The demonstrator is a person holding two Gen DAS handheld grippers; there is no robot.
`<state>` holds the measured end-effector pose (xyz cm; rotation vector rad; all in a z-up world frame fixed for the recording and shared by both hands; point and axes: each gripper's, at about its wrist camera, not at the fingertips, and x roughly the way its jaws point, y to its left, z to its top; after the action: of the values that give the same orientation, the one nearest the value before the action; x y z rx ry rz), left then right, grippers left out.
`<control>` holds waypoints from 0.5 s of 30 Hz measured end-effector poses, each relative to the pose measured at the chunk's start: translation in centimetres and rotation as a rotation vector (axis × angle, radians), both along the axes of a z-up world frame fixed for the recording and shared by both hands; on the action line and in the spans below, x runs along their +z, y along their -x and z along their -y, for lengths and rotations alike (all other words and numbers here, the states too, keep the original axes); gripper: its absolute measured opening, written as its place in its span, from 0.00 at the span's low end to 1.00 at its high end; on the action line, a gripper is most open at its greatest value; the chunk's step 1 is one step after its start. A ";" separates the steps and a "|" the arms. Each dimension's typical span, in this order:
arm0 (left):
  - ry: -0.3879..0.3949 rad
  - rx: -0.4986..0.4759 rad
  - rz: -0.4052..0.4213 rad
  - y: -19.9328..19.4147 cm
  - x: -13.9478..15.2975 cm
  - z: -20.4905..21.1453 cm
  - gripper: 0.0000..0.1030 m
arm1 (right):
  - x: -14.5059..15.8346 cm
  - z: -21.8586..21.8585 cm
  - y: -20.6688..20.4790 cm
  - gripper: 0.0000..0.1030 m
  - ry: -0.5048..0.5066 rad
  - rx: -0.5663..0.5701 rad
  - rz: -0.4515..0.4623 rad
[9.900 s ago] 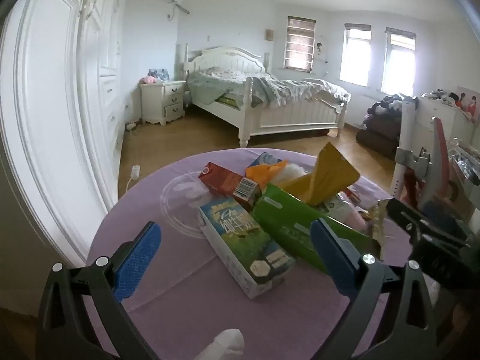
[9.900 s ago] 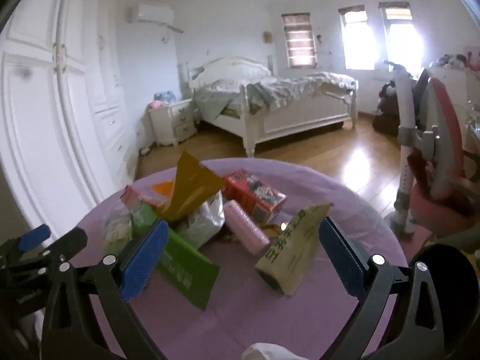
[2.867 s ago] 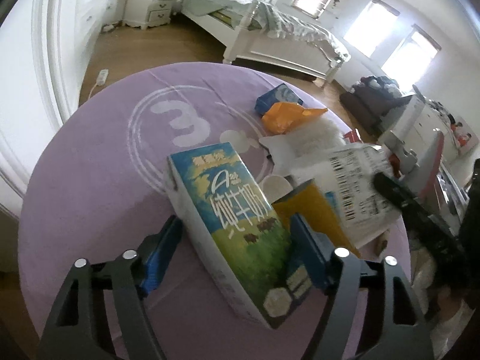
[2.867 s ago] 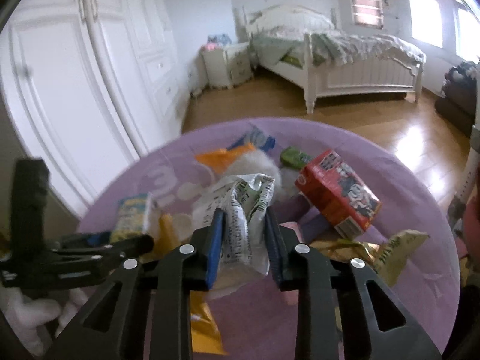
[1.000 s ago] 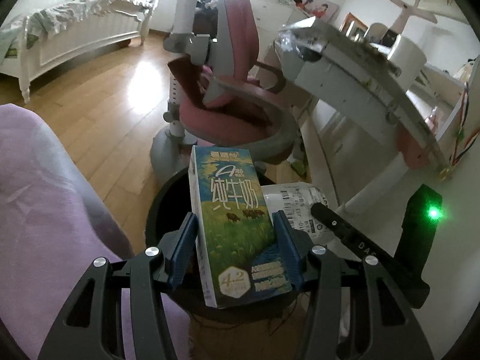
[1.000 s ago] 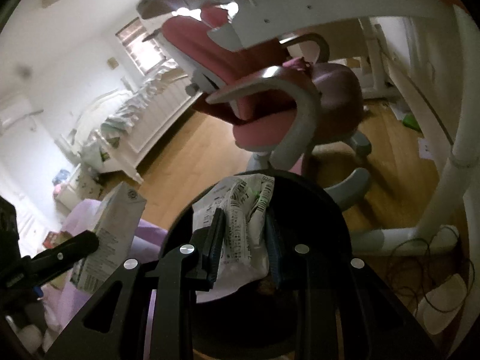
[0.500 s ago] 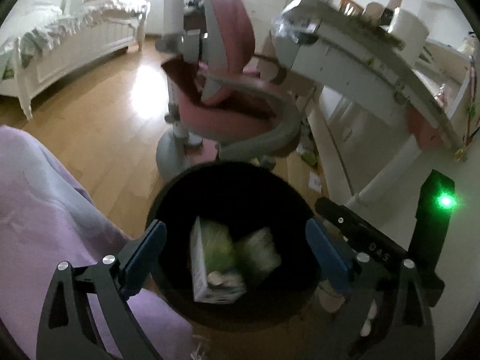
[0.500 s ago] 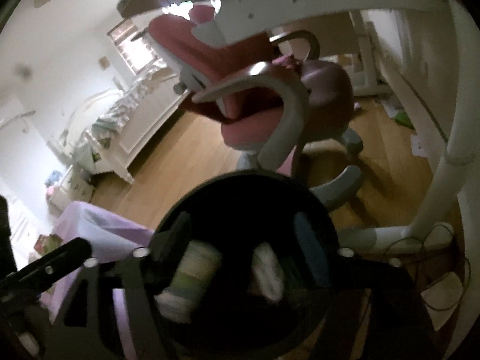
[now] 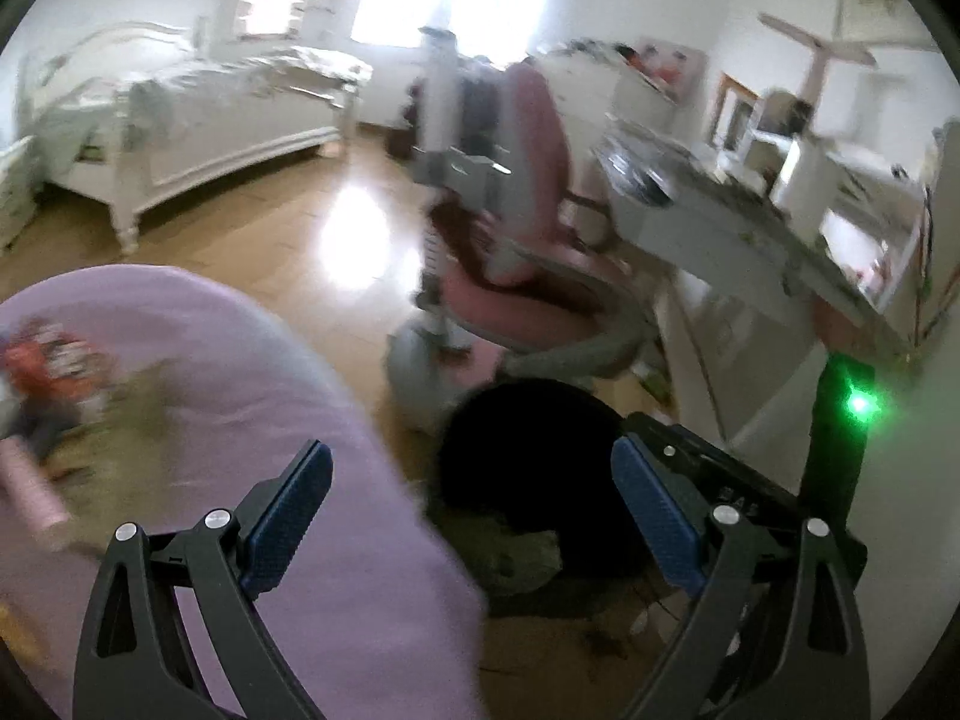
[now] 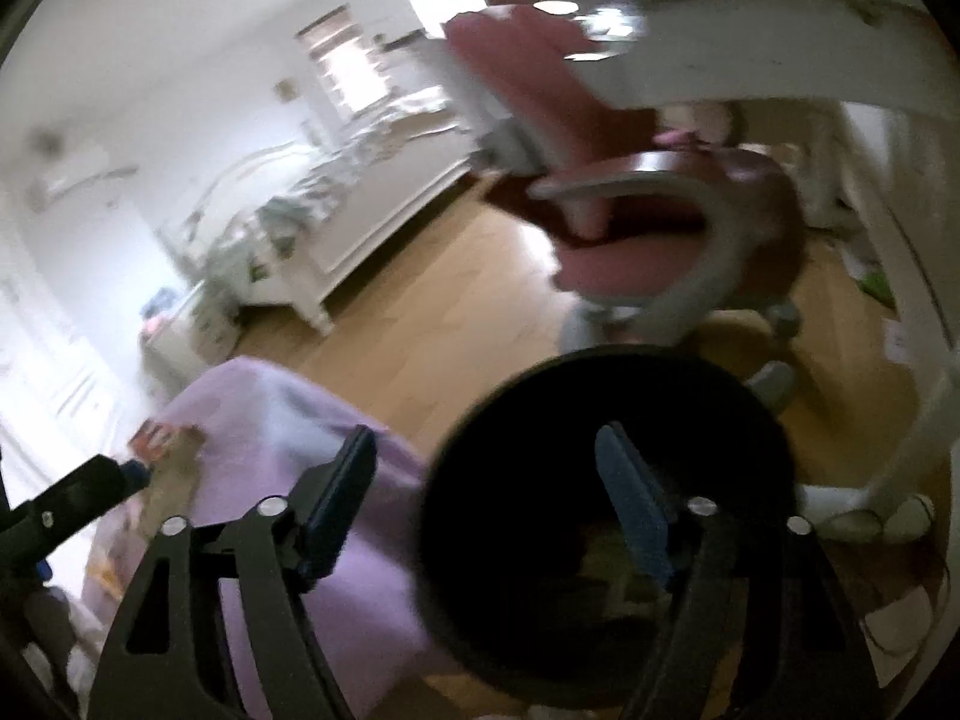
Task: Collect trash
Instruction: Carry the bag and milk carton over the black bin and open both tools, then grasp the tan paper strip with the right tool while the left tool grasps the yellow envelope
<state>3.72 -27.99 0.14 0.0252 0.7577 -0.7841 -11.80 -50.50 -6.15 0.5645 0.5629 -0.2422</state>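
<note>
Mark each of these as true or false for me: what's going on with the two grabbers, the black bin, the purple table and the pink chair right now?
1. Both grabbers are holding trash. False: the left gripper and the right gripper are open with nothing between their pads, the jaws having just been opening.
2. The black bin stands on the floor beside the purple table. True.
3. The table has been cleared of all trash. False: blurred litter, including a red box, lies on it.
4. A pink chair stands beyond the bin. True.
5. The bin is tipped on its side. False: it stands upright, mouth up.
</note>
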 end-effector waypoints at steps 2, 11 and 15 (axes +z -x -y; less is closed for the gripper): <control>0.004 0.056 0.023 -0.2 0.5 -3.5 0.91 | 0.9 -2.3 -1.4 0.76 0.009 0.073 0.005; -0.197 0.091 0.208 -0.6 0.6 -16.7 0.91 | 3.8 -13.6 -7.8 0.80 0.019 0.373 -0.006; -0.315 -0.035 0.306 -0.2 -0.6 -19.8 0.95 | 4.2 -18.7 -11.1 0.82 0.008 0.478 -0.056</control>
<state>3.90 -8.16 -0.43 0.4330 0.5832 -0.6679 -0.66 -31.84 -1.95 0.4014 0.7330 0.1927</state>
